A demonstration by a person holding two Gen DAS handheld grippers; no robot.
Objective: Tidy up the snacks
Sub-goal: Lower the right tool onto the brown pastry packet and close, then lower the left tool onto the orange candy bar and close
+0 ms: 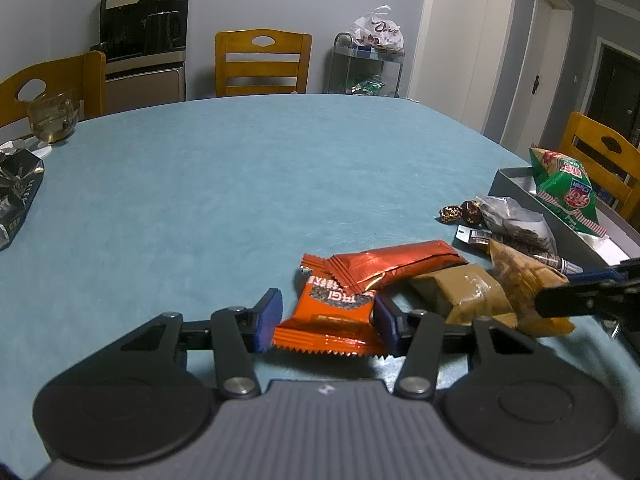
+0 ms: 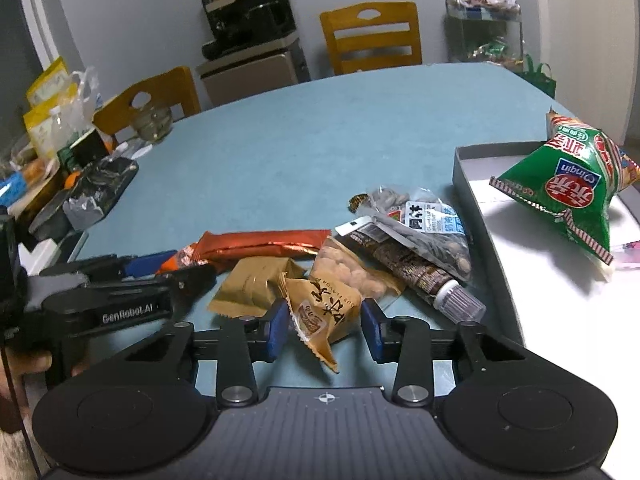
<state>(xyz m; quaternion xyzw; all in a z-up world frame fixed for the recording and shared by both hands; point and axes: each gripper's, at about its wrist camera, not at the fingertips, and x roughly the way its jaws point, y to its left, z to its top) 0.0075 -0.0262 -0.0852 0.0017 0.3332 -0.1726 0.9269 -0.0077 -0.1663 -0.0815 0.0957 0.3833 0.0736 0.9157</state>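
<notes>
A pile of snacks lies on the blue tablecloth beside a grey box (image 2: 464, 184). My left gripper (image 1: 326, 316) is open around a small orange packet (image 1: 332, 316), its blue pads at the packet's sides. A long red bar (image 1: 396, 266) overlaps the packet's top. My right gripper (image 2: 326, 326) is open around a tan peanut packet (image 2: 320, 312), pads a little apart from it; it also shows in the left wrist view (image 1: 524, 284). A green snack bag (image 2: 568, 188) lies in the box.
A brown packet (image 2: 252, 284), a seed bag (image 2: 424, 220) and a dark tube (image 2: 412, 272) lie in the pile. Round wrapped candies (image 1: 460, 212) sit behind. A dark box (image 1: 16, 196) and glass bowl (image 1: 52, 120) stand at the left. Wooden chairs (image 1: 262, 64) ring the table.
</notes>
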